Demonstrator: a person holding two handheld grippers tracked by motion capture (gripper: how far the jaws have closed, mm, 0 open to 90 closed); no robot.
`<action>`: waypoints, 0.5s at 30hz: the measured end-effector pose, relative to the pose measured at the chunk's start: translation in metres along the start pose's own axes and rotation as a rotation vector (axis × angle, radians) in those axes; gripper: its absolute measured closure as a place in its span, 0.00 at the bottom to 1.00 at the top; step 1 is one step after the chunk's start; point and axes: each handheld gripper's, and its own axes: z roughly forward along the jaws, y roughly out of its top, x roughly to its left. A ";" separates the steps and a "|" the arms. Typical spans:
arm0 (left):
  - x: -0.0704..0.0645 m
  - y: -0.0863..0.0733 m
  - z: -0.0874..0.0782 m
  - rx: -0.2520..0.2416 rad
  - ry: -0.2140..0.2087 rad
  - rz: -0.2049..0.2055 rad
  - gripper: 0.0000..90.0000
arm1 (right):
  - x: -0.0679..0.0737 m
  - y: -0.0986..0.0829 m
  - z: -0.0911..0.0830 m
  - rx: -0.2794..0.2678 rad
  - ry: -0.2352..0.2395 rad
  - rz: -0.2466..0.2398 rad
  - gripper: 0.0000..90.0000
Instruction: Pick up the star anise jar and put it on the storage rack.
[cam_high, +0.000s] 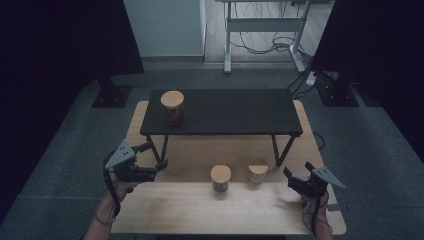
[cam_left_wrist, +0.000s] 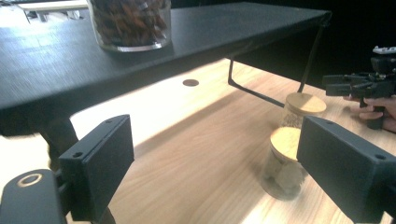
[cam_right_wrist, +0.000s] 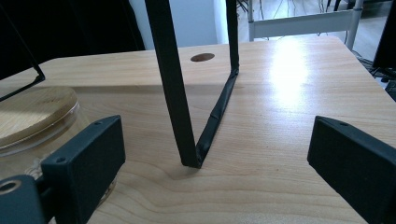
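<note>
Three glass jars with round wooden lids are in view. One jar (cam_high: 172, 107) (cam_left_wrist: 130, 23), filled with brown pieces, stands on the left end of a low black shelf (cam_high: 235, 112). Two smaller jars stand on the wooden table in front of the shelf, the middle jar (cam_high: 220, 178) (cam_left_wrist: 282, 163) and the right jar (cam_high: 258, 172) (cam_left_wrist: 301, 109) (cam_right_wrist: 32, 121). My left gripper (cam_high: 156, 156) (cam_left_wrist: 222, 172) is open at the table's left, aimed toward the middle jar. At the right my right gripper (cam_high: 298, 170) (cam_right_wrist: 219, 168) is open beside the right jar, touching nothing.
The shelf's thin black leg (cam_right_wrist: 175, 93) stands straight ahead of the right gripper. A round hole (cam_right_wrist: 202, 57) (cam_left_wrist: 190, 82) is in the wooden table (cam_high: 200, 205) under the shelf. A white desk frame (cam_high: 262, 25) and cables stand on the floor beyond.
</note>
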 end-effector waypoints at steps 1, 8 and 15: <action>-0.001 -0.003 0.001 0.001 -0.006 -0.004 0.12 | 0.000 0.000 0.000 -0.001 0.000 0.001 0.04; -0.011 -0.032 0.007 0.019 -0.032 -0.023 0.12 | -0.001 0.000 -0.001 -0.006 -0.001 0.009 0.04; -0.017 -0.064 0.014 0.062 -0.070 -0.045 0.12 | -0.001 0.000 -0.001 -0.008 -0.001 0.010 0.04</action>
